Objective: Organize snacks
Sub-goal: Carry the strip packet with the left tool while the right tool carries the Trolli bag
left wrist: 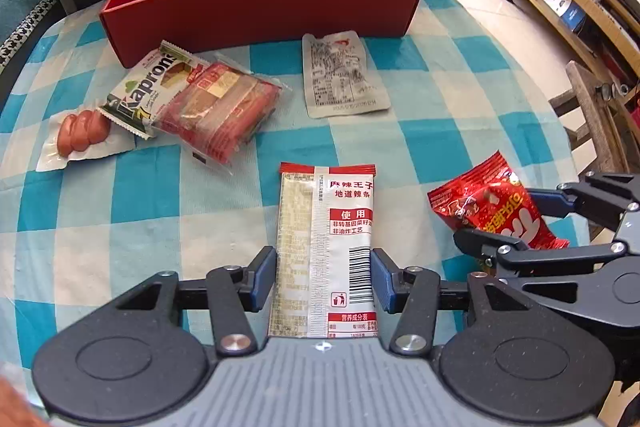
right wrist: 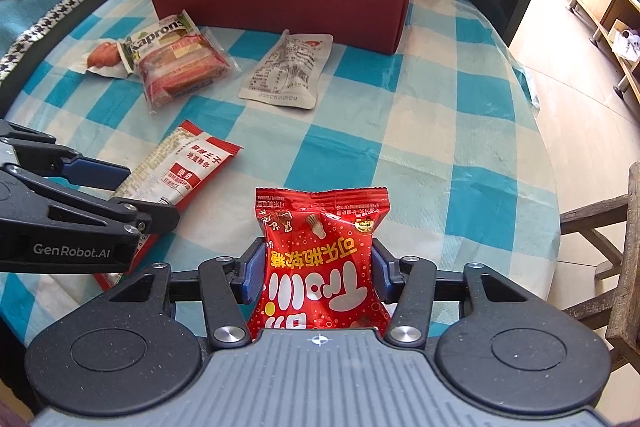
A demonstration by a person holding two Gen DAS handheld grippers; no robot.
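Left wrist view: left gripper (left wrist: pixel 324 277) pads close against the flat spicy-strip packet (left wrist: pixel 326 247) at six o'clock; it could slip. Right wrist view: right gripper (right wrist: pixel 318 273) clamps the red candy bag (right wrist: pixel 320 267); red box (right wrist: pixel 280 7) at twelve.

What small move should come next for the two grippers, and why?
Probably lift both packets and carry them to the open red box. The left gripper brackets the white and red spicy-strip packet, the right gripper pinches the red candy bag, and the box already holds snacks.
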